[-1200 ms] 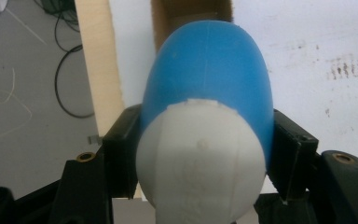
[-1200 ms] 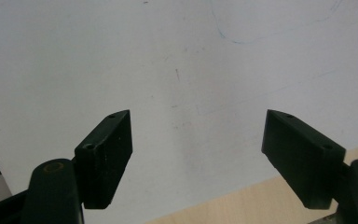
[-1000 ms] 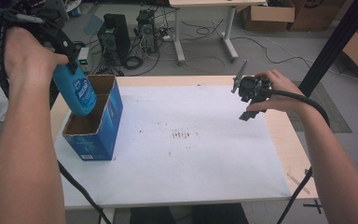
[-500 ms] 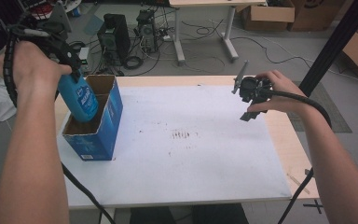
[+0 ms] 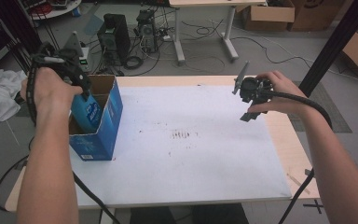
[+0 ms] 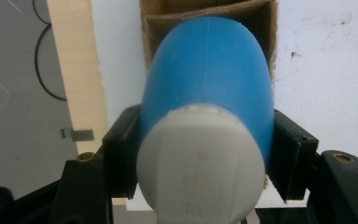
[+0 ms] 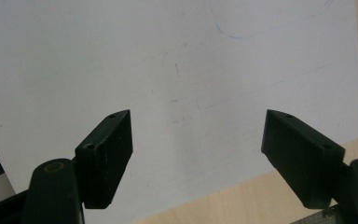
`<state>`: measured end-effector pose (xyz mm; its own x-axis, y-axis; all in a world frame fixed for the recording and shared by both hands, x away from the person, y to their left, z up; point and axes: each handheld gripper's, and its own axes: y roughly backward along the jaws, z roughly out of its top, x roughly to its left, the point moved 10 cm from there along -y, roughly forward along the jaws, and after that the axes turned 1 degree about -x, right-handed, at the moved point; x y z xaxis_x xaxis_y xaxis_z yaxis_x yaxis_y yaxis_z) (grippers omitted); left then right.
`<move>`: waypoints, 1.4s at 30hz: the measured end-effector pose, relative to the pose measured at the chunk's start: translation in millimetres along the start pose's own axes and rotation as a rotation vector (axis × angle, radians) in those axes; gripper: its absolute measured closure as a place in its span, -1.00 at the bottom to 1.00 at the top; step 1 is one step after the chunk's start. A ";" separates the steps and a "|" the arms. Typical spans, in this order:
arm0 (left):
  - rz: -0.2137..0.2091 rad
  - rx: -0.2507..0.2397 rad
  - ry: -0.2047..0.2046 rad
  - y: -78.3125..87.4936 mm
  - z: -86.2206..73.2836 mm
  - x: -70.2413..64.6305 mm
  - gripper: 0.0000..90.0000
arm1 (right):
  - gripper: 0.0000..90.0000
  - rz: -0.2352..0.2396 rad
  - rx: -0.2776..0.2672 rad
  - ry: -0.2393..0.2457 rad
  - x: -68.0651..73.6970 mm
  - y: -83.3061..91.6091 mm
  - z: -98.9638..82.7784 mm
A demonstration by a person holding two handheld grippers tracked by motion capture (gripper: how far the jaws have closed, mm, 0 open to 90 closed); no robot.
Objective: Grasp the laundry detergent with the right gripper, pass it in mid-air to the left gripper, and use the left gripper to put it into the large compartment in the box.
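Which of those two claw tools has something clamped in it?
The left gripper: its jaws squeeze a blue bottle over the blue cardboard box. The right gripper gapes with nothing between its jaws.

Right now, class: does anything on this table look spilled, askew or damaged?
Nothing is spilled or broken. The white sheet carries dark smudges near its middle. The blue bottle leans slightly in the open blue box, gripped by the left gripper.
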<state>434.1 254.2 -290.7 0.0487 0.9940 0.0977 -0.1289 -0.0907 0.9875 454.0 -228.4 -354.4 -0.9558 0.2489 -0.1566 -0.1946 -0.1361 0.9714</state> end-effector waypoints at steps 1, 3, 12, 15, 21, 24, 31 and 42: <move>0.003 0.006 0.000 -4.3 -0.8 -0.2 -0.14 | -0.45 0.002 -0.005 -0.005 0.1 -0.4 0.1; 0.005 0.013 -0.001 -12.7 -1.9 -1.2 -0.14 | -0.45 -0.002 -0.006 -0.006 -0.2 -0.3 0.2; 0.004 0.046 0.002 -47.3 -8.3 -4.0 -0.14 | -0.45 -0.006 -0.008 -0.007 -1.1 -2.7 2.2; 0.011 0.053 -0.001 -55.3 -9.6 -4.6 -0.14 | -0.45 -0.005 -0.012 -0.005 -0.6 -3.2 3.8; 0.008 0.062 -0.008 -68.3 -12.9 -6.5 -0.14 | -0.45 -0.007 -0.009 -0.004 -0.8 -2.7 4.9; 0.010 0.068 -0.010 -75.1 -14.8 -6.9 -0.14 | -0.45 -0.010 -0.018 -0.008 -0.5 -2.6 6.2; 0.018 0.060 -0.008 -75.4 -15.4 -9.0 -0.14 | -0.45 -0.010 -0.019 -0.008 0.9 -2.2 7.7; 0.020 0.062 -0.003 -75.8 -16.6 -9.9 -0.14 | -0.44 -0.008 -0.015 -0.005 3.5 -1.4 9.0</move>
<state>426.9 252.2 -368.6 0.0496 0.9917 0.1183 -0.0678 -0.1148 0.9911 453.0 -218.7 -354.7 -0.9531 0.2549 -0.1634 -0.2055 -0.1483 0.9673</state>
